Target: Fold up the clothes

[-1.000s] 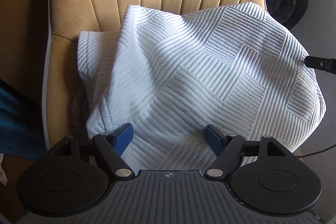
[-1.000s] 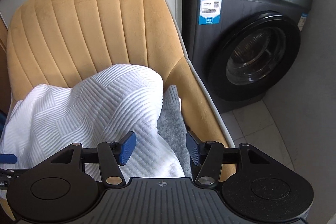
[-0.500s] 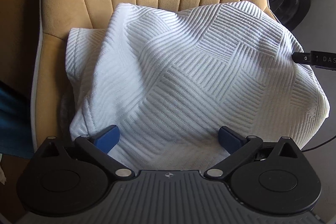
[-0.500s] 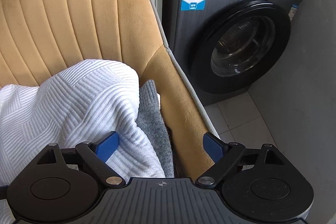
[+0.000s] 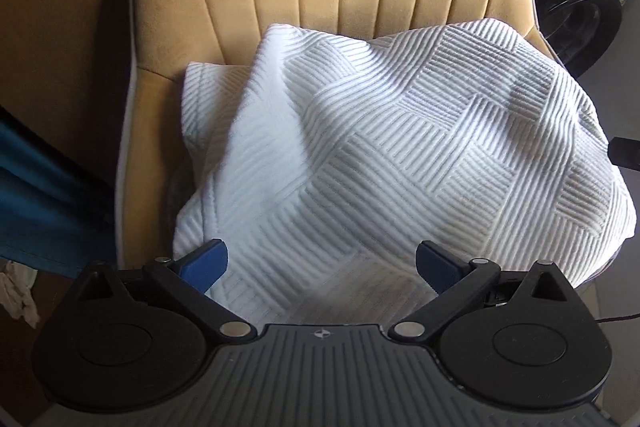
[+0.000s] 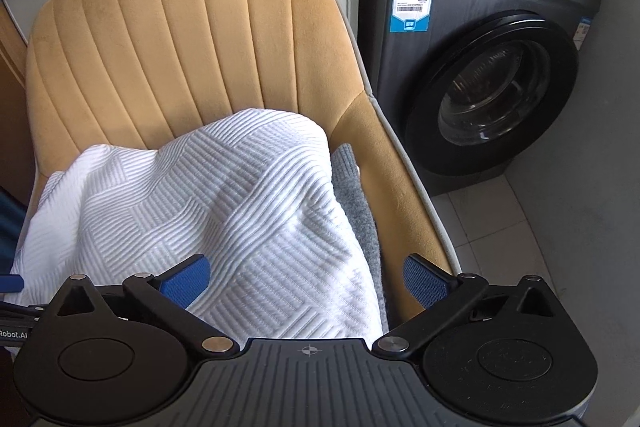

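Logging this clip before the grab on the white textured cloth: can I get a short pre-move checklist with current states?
1. Left gripper jaws open: ok.
2. Right gripper jaws open: ok.
3. White cloth between the left jaws: ok, near edge sits there.
4. Right jaws take the white cloth only: not ok, a grey garment lies beneath it inside the gap.
5. Cloth supported on the chair: ok.
6. Which cloth edge or corner is nearest: cannot tell, it is bunched.
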### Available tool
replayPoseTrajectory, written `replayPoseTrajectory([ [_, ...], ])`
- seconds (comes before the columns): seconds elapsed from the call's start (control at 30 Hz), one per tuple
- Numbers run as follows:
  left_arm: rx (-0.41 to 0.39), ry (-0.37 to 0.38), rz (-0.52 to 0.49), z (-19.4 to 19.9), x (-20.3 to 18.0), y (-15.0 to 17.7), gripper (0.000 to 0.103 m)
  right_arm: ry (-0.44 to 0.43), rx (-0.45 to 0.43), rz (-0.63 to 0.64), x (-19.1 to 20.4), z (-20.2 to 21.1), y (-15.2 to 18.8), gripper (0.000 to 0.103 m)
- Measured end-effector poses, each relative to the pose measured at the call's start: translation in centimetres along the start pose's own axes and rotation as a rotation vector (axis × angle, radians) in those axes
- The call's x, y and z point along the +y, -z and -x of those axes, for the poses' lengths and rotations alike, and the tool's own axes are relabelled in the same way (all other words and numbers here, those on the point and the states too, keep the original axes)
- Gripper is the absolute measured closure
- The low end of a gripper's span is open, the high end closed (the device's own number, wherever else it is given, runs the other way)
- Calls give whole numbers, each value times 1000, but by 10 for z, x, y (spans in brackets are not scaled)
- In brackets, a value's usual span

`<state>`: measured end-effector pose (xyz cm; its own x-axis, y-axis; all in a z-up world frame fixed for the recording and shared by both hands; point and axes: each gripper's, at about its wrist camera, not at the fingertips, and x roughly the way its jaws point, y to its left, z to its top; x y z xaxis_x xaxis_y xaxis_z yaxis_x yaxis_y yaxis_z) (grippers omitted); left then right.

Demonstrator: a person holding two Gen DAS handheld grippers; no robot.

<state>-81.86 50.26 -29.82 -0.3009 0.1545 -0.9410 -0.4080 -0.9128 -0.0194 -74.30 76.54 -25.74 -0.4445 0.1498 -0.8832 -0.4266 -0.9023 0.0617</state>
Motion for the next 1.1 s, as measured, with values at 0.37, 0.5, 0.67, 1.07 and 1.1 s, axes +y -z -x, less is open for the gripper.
replayPoseTrajectory([
  [0.37, -112, 56, -6, 82, 12, 39, 1, 94, -64, -31, 53, 93, 59, 1],
  [0.5, -133, 88, -34, 106, 20, 60, 1, 63, -101, -64, 71, 124, 88, 1],
  [0.67, -136, 75, -19, 124, 35, 88, 1, 137, -138, -47, 94, 161, 118, 1],
  [1.07, -102, 59, -79, 159, 35, 137, 1, 122, -121, -60, 101, 193, 154, 1],
  [1.1, -105, 52, -82, 162, 34, 139, 1, 117, -115, -52, 100, 192, 155, 1],
])
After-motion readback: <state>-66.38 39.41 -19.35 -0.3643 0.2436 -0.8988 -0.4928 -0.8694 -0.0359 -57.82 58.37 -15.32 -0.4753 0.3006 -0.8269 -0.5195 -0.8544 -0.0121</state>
